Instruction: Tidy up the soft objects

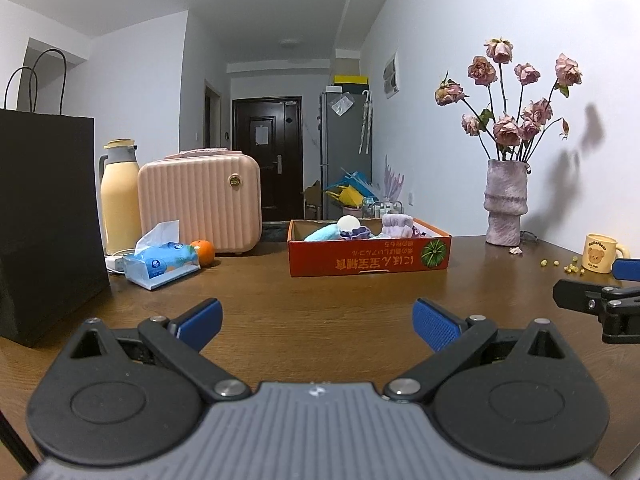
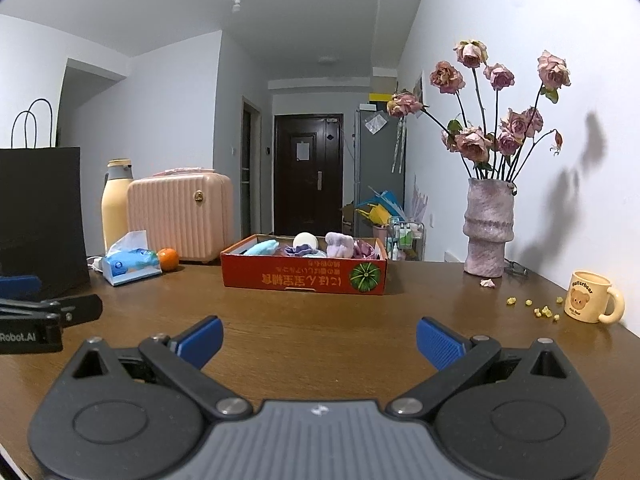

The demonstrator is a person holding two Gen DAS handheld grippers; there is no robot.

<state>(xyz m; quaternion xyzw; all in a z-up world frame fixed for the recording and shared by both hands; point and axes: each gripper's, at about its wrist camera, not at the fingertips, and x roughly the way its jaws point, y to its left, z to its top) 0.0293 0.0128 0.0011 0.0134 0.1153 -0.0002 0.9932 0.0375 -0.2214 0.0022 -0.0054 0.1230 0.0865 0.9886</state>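
A red cardboard box [image 1: 368,260] sits on the brown table ahead and also shows in the right wrist view [image 2: 304,276]. It holds soft things: a light blue plush [image 1: 322,233], a white ball [image 1: 349,223], a lilac fluffy piece [image 1: 396,226] and purple cloth. My left gripper [image 1: 318,322] is open and empty, low over the table, well short of the box. My right gripper [image 2: 319,340] is open and empty too, beside it on the right. Each gripper shows at the other view's edge.
A black paper bag [image 1: 44,216], a yellow flask [image 1: 118,196], a pink case [image 1: 200,200], a tissue pack [image 1: 162,260] and an orange [image 1: 203,252] stand at the left. A vase of dried roses [image 1: 505,204], a bear mug [image 1: 600,252] and yellow crumbs are at the right.
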